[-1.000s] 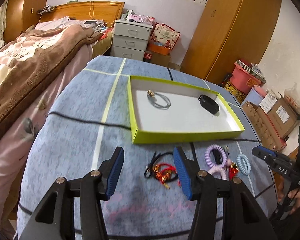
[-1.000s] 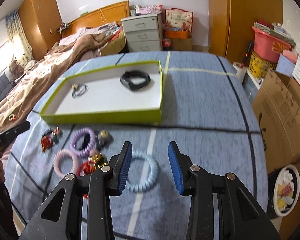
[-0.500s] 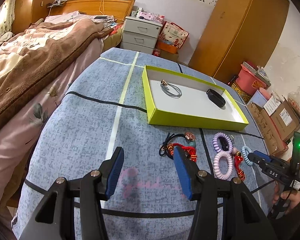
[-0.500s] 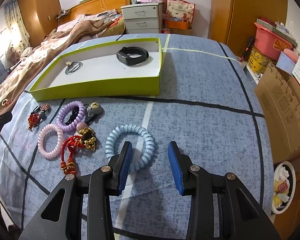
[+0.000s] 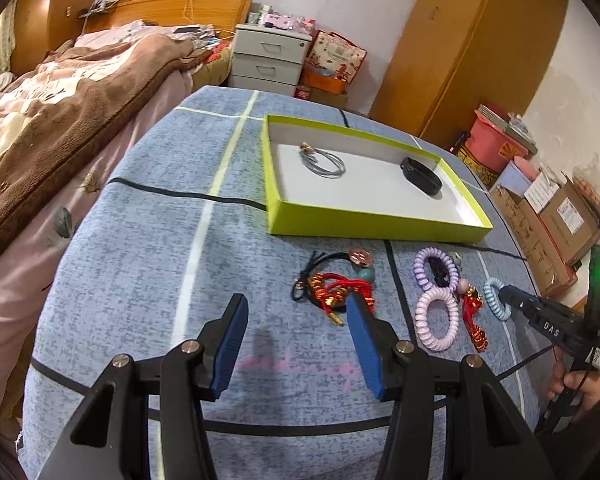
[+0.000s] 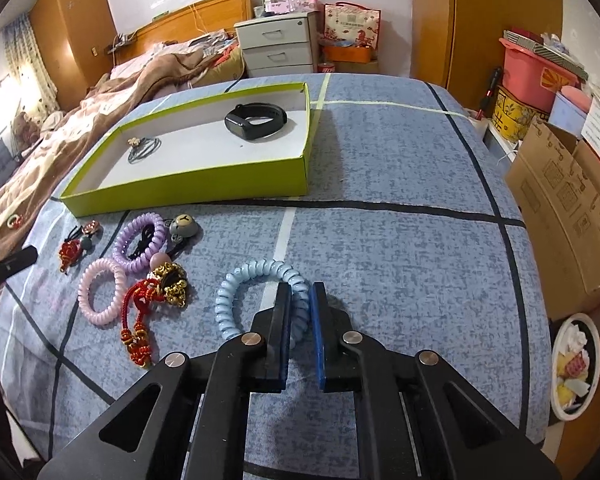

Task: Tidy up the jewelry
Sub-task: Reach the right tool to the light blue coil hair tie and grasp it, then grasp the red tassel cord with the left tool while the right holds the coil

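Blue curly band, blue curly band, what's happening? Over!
Right tool shut on the blue curly band, still flat on the cloth. Left tool open, empty. Green box holds two pieces; path clear.

Bright, sharp views; fisheye bending, dark corners

The right gripper [image 6: 300, 312], wide open a second ago above the pale blue coil hair tie [image 6: 256, 292], has clamped shut on the tie's right side — its pads now pinching the coil against the blue checked cloth [image 6: 400, 248].
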### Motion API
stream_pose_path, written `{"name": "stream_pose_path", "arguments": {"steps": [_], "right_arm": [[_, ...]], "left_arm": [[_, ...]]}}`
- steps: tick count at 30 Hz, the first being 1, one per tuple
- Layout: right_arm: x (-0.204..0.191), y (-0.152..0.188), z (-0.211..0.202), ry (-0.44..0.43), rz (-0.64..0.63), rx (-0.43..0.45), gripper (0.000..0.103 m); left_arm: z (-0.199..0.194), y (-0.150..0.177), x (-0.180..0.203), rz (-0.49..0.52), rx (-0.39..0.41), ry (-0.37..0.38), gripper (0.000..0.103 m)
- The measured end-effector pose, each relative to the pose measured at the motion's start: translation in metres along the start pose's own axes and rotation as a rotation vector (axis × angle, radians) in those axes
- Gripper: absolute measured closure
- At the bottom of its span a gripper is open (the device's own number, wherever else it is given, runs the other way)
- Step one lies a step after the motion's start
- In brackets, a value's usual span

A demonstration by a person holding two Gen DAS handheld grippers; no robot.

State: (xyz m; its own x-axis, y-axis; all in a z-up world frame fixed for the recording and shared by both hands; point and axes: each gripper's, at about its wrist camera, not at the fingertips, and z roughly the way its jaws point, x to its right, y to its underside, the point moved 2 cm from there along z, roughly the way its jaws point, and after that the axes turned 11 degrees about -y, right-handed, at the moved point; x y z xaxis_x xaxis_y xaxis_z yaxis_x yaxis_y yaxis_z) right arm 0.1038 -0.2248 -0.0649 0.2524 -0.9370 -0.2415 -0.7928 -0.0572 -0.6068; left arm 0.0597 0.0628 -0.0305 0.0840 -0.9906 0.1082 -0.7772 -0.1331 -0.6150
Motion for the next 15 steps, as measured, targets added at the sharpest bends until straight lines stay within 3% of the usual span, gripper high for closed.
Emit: {"name": "stream_pose_path", "arguments": {"steps": [15], "right_arm": [[0.002, -0.002, -0.003, -0.033, 0.019, 0.015, 0.093]], "left_arm": [[0.017, -0.008, 0.036, 0.153, 0.022, -0.092, 0.05]]}}
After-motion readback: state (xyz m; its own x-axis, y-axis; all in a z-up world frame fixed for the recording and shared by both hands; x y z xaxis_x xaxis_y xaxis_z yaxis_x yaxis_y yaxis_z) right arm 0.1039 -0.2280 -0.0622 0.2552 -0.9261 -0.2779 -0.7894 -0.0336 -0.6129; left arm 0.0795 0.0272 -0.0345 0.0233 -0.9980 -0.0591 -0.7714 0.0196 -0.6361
